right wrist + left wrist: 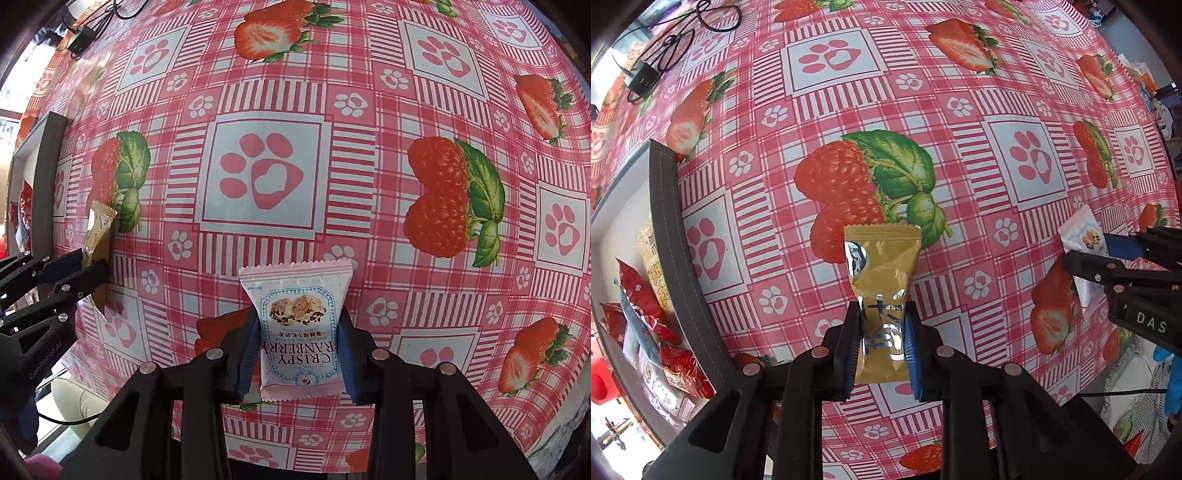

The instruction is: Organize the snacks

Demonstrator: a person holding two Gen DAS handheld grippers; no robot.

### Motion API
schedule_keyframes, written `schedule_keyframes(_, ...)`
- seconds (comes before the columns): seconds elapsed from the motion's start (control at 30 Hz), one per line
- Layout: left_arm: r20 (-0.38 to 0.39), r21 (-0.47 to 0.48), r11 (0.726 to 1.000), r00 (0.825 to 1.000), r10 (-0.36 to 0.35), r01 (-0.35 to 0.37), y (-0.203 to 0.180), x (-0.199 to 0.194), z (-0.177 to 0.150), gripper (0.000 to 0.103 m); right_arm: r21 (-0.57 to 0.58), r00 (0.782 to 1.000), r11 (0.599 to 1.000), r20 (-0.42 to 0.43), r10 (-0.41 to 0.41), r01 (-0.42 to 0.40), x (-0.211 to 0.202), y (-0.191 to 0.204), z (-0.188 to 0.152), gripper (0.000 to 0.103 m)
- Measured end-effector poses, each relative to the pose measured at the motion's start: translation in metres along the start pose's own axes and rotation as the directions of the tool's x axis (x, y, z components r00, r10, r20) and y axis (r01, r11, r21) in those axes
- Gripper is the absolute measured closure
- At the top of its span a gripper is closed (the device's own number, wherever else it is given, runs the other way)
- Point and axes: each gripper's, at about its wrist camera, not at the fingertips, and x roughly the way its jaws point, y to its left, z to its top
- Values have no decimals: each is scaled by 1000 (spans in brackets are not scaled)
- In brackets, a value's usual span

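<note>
One strawberry-and-paw-print tablecloth (849,110) covers the whole table, black cables (665,48) at its edge.

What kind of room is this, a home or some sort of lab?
Most likely a home dining or kitchen table. It wears a pink tablecloth printed with strawberries and paw prints, a bin at its edge holds snack packets, and a charger with its cable lies on it.

Between my left fingers sits a gold snack packet (882,295) with silver lettering, its crimped end pointing away, pinched at its lower half. My right fingers clamp a white-and-pink cranberry crisp packet (297,325), label facing up, serrated top edge free.
</note>
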Motion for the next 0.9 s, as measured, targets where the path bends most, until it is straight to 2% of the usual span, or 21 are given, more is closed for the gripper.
schedule_keyframes(0.2,66,-32,999,997,-31,33,11,-31,-2,79,-21,999,999,10,30,-30,-12,12,-7,63)
schedule_keyframes(0.47,143,-107,992,989,-45,60,40,-64,-19,79,-80,997,995,43,65,-61,-38,43,10,63)
schedule_keyframes(0.7,191,-194,979,981,-26,63,82,-78,-32,79,-173,994,982,56,91,-80,-54,98,31,63)
schedule_keyframes(0.9,213,-296,953,977,-6,70,122,-87,-51,79,-268,992,959,64,112,-91,-61,141,41,63)
